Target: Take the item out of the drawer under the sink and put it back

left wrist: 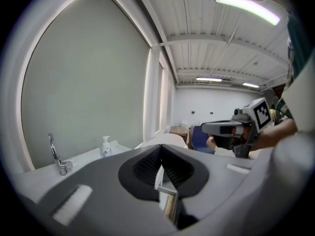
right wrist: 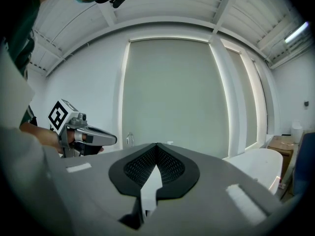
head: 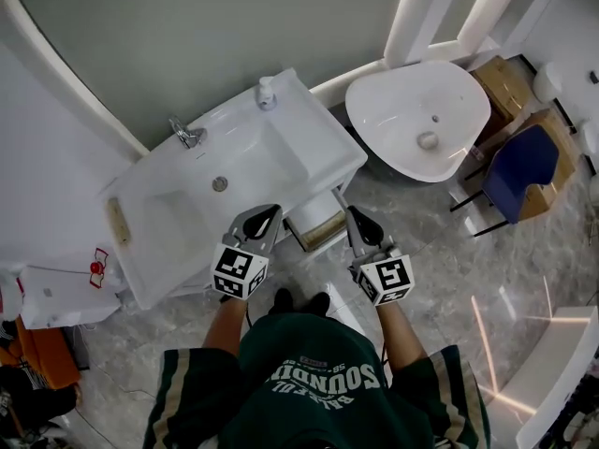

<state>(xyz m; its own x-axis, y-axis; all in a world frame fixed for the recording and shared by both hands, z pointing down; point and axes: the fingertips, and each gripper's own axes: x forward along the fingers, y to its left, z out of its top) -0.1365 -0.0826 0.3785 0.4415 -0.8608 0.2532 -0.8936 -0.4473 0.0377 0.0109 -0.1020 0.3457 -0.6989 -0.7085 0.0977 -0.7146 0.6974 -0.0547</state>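
We hold the left gripper [head: 270,213] and right gripper [head: 355,215] over the pulled-out drawer [head: 316,230], jaws together, empty; reaching in likely calls for parting them.

Room around me: a pale grey-green wall [head: 187,26], edged with a glowing white border [right wrist: 125,92], rises straight ahead. Underfoot, the floor [head: 440,251] is glossy grey marble-look tile streaked with reflected light. To my right, a white oval tub [head: 393,101] stands at the foot of slanting white posts [head: 421,7]; past it are a blue chair [head: 524,171] and brown cardboard boxes [head: 505,82]. Overhead, a white ribbed ceiling [left wrist: 221,38] carries lit strip lamps [left wrist: 246,9]. Low at my left sits a white bag [head: 56,297] with red print.
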